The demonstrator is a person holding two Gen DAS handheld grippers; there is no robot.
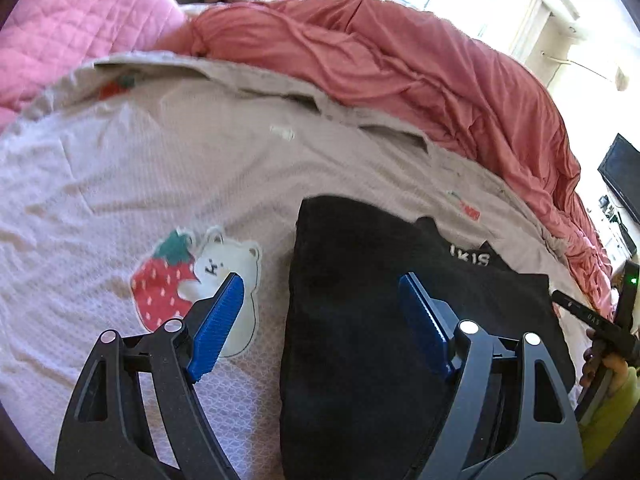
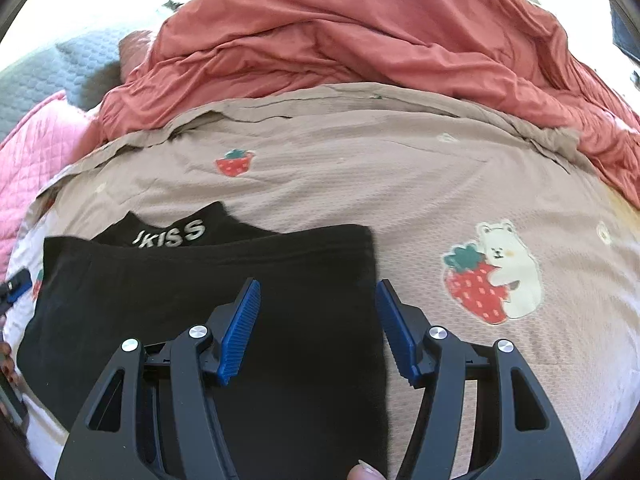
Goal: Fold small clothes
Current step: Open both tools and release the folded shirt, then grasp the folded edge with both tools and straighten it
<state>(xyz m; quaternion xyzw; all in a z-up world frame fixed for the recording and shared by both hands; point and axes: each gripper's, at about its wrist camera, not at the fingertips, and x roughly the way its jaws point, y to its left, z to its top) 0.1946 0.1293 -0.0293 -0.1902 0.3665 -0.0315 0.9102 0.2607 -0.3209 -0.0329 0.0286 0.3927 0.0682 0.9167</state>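
A black garment (image 1: pixel 360 340) lies folded flat on the pinkish bed cover (image 1: pixel 160 160), with white "KISS" lettering (image 2: pixel 172 234) on the band at its far edge. My left gripper (image 1: pixel 320 278) hovers open over the garment's left edge, one blue pad over the cover's bear print and the other over the black cloth. My right gripper (image 2: pixel 318 282) stands open above the garment's (image 2: pixel 160 300) right part, its right pad near the right edge. Nothing is pinched between either pair of pads. The right gripper's body (image 1: pixel 600 320) shows at the far right of the left wrist view.
A bunched coral-red duvet (image 2: pixel 360 32) fills the back of the bed. A pink quilt (image 1: pixel 80 20) and a grey quilted pillow (image 2: pixel 52 72) lie at the back left. The cover carries strawberry-and-bear prints (image 2: pixel 492 280). A dark screen (image 1: pixel 622 176) stands off the bed's right side.
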